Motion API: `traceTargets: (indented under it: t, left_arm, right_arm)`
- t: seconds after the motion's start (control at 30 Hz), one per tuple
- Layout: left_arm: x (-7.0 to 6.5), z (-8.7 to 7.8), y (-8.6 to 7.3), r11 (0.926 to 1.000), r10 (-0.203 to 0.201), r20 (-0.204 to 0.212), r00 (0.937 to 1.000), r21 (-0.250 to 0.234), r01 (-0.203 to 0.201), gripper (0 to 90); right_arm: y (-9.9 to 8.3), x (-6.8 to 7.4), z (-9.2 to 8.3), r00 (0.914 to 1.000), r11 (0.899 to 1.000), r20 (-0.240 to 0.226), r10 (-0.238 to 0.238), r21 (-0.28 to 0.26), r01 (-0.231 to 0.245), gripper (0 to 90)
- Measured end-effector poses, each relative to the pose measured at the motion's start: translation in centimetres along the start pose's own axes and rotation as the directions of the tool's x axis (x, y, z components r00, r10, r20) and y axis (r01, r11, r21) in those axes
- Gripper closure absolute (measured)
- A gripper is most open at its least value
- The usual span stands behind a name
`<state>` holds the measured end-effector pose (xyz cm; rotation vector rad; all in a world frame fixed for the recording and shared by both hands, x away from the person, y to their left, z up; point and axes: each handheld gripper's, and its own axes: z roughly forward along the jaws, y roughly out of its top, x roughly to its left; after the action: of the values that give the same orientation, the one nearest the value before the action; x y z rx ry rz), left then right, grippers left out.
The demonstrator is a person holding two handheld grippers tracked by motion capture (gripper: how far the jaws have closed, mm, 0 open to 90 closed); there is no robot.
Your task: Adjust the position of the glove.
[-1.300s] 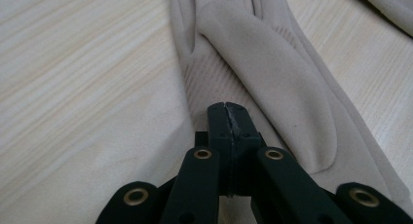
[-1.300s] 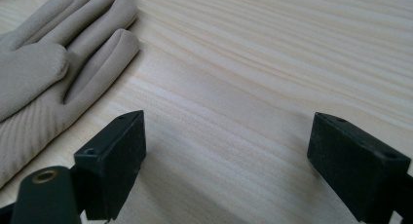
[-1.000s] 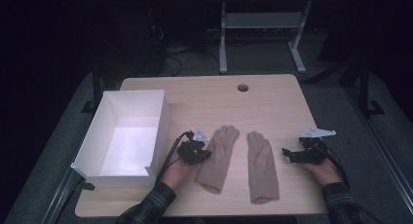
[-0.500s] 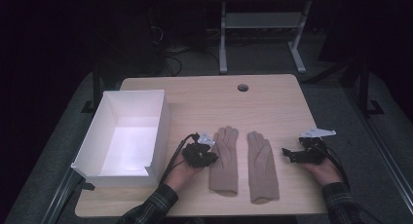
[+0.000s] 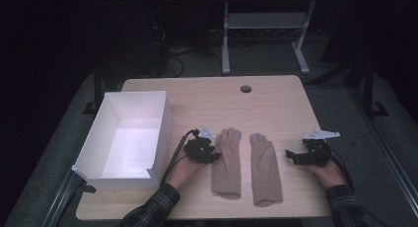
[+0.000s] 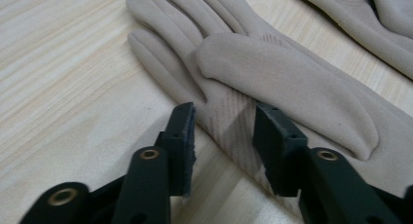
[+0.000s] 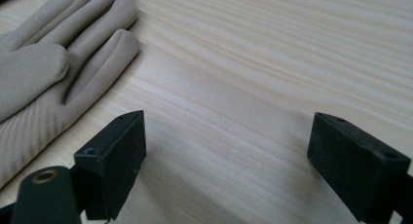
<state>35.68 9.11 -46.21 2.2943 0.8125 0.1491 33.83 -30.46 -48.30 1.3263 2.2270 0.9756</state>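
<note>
A white open box (image 5: 129,138) sits at 9 o'clock of your left gripper (image 5: 213,153), nothing between. Its jaws have just been opening and stand parted astride the edge of the left beige glove (image 5: 227,163), not pinching. Your right gripper (image 5: 292,155), jaws spread wide over bare table (image 5: 207,96), sits at 3 o'clock of the right glove (image 5: 265,169).

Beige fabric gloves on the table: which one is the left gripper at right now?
The left beige fabric glove, nearer the white box. The left gripper has just been opening, jaws astride its edge, while the right beige glove lies untouched.
</note>
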Motion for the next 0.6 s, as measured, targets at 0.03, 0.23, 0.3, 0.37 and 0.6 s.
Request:
traceTargets:
  t: [0.03,0.23,0.3,0.37,0.6]
  left_arm:
    - [-0.1,0.0,0.0,1.0,0.003,0.001,1.0,-0.001,-0.003,63.5]
    - [-0.2,0.1,0.0,0.9998,-0.018,0.038,0.9991,-0.003,0.019,79.3]
    - [-0.2,0.1,0.1,0.9998,-0.019,0.04,0.999,-0.004,0.019,83.2]
    - [-0.2,0.1,0.2,0.9996,-0.028,0.046,0.9986,-0.006,0.029,84.5]
    - [-0.1,-0.6,0.5,0.9962,-0.064,0.104,0.9925,-0.053,0.07,87.1]
  right_arm:
    - [0.0,0.0,0.0,1.0,1.0,0.0,0.0,0.0,0.0,13.5]
    - [0.0,0.0,0.0,0.9997,1.0,-0.015,-0.018,0.002,0.019,12.2]
    - [0.0,0.1,0.0,0.9995,1.0,-0.021,-0.022,0.003,0.022,12.3]
    - [0.0,0.1,0.0,0.9996,1.0,-0.022,-0.02,0.003,0.02,14.2]
    - [0.4,0.5,-1.4,0.9933,0.999,-0.104,-0.05,-0.013,0.049,62.2]
